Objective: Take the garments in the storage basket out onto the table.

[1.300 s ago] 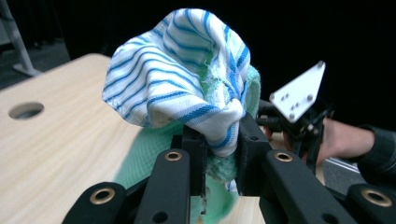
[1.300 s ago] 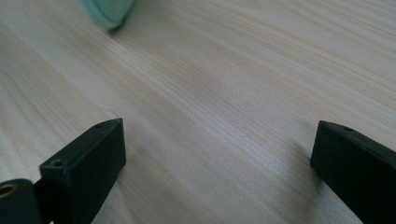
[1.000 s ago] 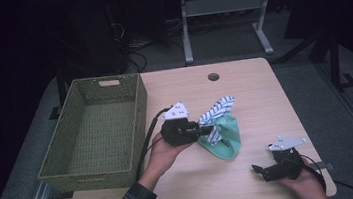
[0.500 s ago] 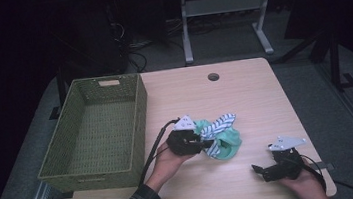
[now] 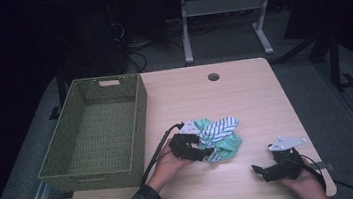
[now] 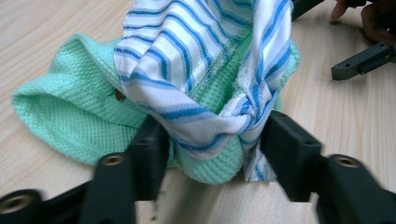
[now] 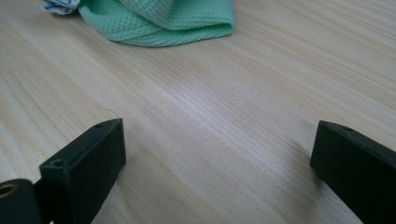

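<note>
Left gripper [image 5: 209, 152]: I am holding it just below the middle of the high view, its jaws pinching the bundled cloths from both sides; in the left gripper view [image 6: 212, 154] the two black jaws are pressing into the bunched fabric between them.
Striped cloth [image 6: 205, 60]: white with blue stripes, it is lying twisted over the green one, filling the upper middle of the left gripper view; in the high view [image 5: 220, 127] it is sitting at the top of the bundle.
Green cloth [image 6: 70, 116]: mint, waffle-textured, it is spreading to the left of that view under the stripes, resting on the table; it is also showing at the top of the right gripper view [image 7: 163, 21].
Right gripper [image 5: 260, 170]: I am holding it at the lower right of the high view, apart from the bundle, jaws spread wide with nothing between them; in the right gripper view [image 7: 217, 154] bare wood is lying between the two jaws.
Table [image 5: 244, 96]: pale wood grain, with a round hole [image 5: 213, 76] near its far edge.
Basket [image 5: 140, 129]: green woven, standing at the left of the high view, beside the bundle.
Writing: I am seeing no readable label on cloths, basket or grippers.
</note>
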A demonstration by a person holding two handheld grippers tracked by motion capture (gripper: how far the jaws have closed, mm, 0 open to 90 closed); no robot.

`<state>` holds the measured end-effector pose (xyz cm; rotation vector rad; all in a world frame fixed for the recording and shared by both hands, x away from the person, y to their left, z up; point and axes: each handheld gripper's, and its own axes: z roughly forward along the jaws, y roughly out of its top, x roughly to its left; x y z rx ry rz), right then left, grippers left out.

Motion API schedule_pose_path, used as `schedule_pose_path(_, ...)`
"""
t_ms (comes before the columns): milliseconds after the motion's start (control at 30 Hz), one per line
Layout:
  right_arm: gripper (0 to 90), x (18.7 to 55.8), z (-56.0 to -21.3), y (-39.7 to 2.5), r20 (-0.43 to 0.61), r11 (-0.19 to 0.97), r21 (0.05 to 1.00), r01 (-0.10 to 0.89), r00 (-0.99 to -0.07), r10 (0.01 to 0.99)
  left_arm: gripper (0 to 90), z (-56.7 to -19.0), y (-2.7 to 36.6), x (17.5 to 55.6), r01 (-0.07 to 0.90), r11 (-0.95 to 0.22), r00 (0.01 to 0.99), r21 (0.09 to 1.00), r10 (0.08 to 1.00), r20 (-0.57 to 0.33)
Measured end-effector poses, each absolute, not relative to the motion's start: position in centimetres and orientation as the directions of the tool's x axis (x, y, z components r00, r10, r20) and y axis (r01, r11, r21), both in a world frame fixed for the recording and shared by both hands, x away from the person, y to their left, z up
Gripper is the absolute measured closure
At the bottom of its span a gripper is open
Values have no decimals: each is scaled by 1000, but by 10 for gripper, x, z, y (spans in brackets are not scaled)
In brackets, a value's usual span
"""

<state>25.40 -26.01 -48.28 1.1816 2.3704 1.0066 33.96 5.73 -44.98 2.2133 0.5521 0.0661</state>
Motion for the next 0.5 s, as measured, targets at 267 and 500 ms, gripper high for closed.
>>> schedule_pose_path(267,27,254,-483,-260,35,416,706,573,-615,788,137,-446,59,333,370,-581,897,725,425,-117)
schedule_pose_path(500,102,254,-480,-261,31,415,705,575,-610,792,128,-442,73,322,355,-593,895,723,438,-81)
